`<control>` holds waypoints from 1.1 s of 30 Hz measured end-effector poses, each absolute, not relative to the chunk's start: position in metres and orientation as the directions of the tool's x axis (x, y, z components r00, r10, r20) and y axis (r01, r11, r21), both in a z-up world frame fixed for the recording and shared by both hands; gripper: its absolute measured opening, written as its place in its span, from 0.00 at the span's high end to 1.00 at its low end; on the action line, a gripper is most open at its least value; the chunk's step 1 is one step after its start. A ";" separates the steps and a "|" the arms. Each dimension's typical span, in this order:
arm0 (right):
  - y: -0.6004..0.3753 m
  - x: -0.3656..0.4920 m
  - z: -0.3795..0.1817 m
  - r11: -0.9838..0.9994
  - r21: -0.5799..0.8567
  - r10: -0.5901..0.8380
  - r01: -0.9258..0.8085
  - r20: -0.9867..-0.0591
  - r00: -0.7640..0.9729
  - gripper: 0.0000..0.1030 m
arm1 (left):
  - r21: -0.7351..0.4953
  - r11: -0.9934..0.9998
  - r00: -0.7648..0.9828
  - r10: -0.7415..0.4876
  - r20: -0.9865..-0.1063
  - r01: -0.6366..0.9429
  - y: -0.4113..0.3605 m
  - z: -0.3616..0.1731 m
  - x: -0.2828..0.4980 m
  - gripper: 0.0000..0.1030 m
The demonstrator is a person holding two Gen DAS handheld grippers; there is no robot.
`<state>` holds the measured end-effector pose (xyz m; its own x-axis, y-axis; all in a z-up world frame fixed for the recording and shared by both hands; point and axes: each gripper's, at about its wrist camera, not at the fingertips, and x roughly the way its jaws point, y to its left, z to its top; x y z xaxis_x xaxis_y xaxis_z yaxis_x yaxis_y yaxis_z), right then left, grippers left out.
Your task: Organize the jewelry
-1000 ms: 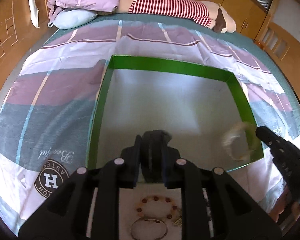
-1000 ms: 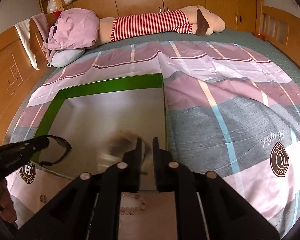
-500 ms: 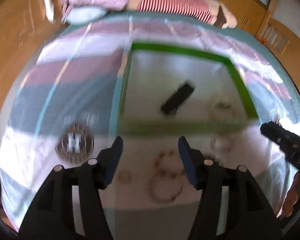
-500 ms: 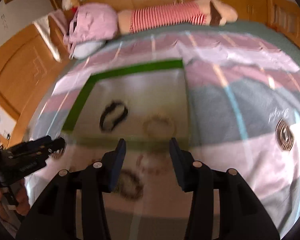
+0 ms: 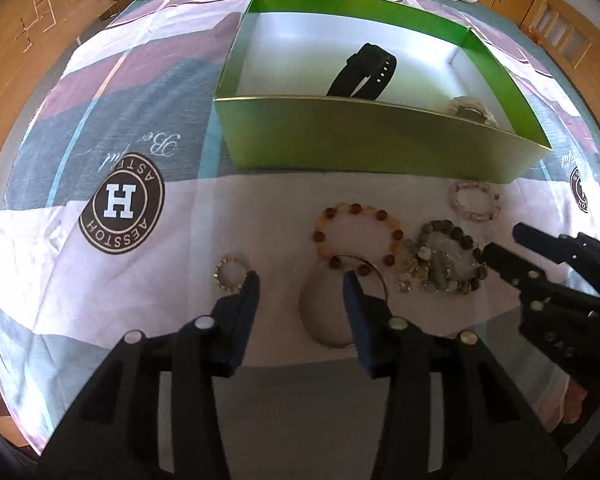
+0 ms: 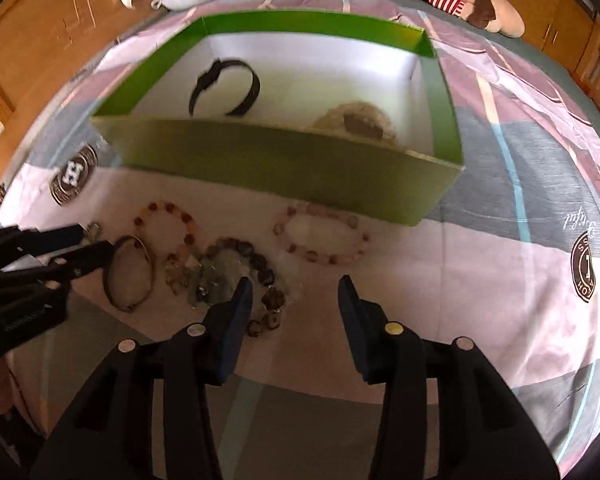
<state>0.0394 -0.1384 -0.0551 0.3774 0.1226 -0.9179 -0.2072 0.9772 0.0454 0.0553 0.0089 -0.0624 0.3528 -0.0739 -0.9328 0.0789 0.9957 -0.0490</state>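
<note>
On the bedspread (image 5: 172, 288) in front of the green box (image 5: 372, 142), my left gripper (image 5: 300, 284) hangs spread above the metal bangle (image 5: 340, 304); I should straddle one thin rim. My right gripper (image 6: 294, 288), also spread, must pinch only the dark beaded bracelet (image 6: 252, 268), not its neighbours.

A box (image 5: 364, 140) is set on the bedspread (image 5: 148, 80); inside it a strap (image 5: 364, 70) is placed toward the left, a bracelet (image 6: 356, 122) toward the right — near the front wall. Before the box, several bracelets are laid in a row: a small ring (image 5: 230, 273) leftmost, a beaded bracelet (image 5: 358, 236) overlapping a bangle (image 5: 332, 308), then a tangled pile (image 5: 444, 258), and a bead bracelet (image 5: 474, 200) just beside the box wall.
</note>
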 end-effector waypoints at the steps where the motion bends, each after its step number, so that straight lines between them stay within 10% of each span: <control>1: -0.139 0.039 -0.057 0.977 0.040 0.117 -0.209 -0.921 0.371 0.60 | -0.048 0.996 0.353 -0.073 -0.933 0.078 0.010 -0.063 0.056 0.58; 7: -0.144 0.040 -0.064 0.983 -0.039 0.030 -0.181 -0.930 0.367 0.81 | -0.026 0.997 0.355 -0.050 -0.934 0.071 0.013 -0.065 0.054 0.56; 28: -0.148 0.054 -0.065 0.983 0.072 0.131 -0.167 -0.917 0.376 0.82 | -0.018 0.995 0.307 -0.047 -0.950 0.097 0.004 -0.089 0.057 0.65; 33: -0.143 0.056 -0.070 0.979 0.053 0.122 -0.195 -0.925 0.360 0.99 | -0.026 0.995 0.311 -0.056 -0.949 0.098 0.004 -0.088 0.057 0.94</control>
